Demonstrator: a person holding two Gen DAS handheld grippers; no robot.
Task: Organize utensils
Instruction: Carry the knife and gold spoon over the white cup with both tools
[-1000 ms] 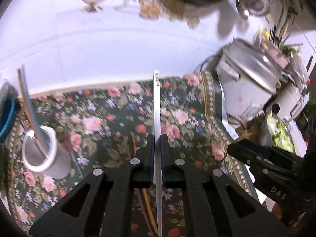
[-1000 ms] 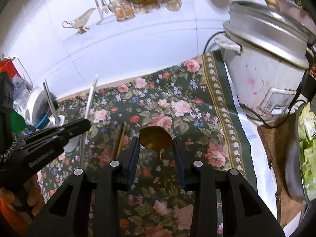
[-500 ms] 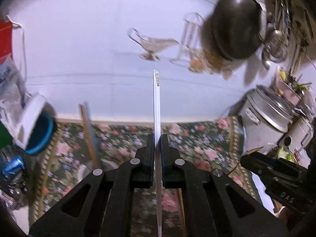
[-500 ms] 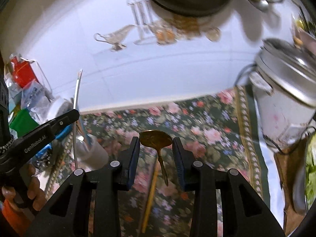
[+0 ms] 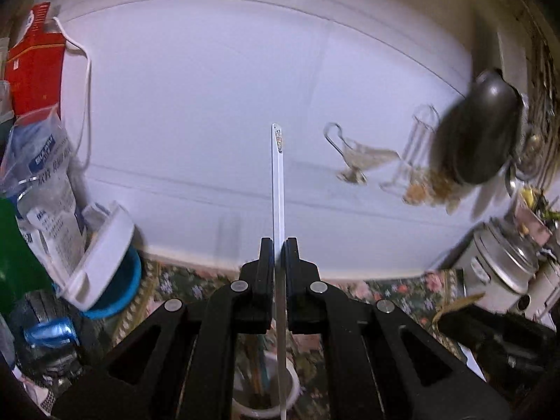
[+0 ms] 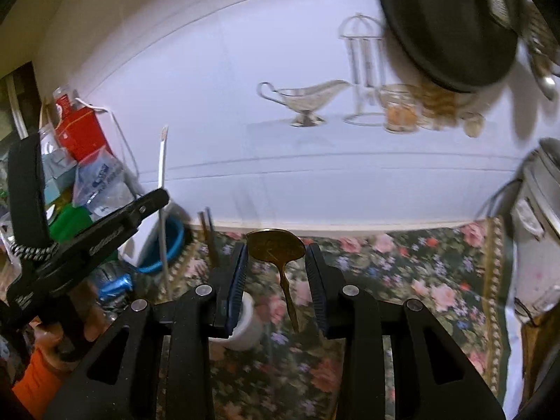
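Left gripper (image 5: 279, 245) clamps a slim upright silver utensil handle (image 5: 278, 182), its lower end over a white cylindrical cup (image 5: 267, 399) holding chopsticks on the floral tablecloth (image 6: 402, 280). Right gripper (image 6: 276, 255) grips a brass spoon (image 6: 276, 246) by its bowl, just right of that cup, with bare cloth beyond toward the white wall.

The cup (image 5: 266, 399) is blurry, cut off at the bottom edge and partly behind the left gripper (image 5: 279, 255). The sticks (image 5: 257, 378) inside it are too fuzzy to name. The cooker (image 6: 540, 231) runs off the right edge.
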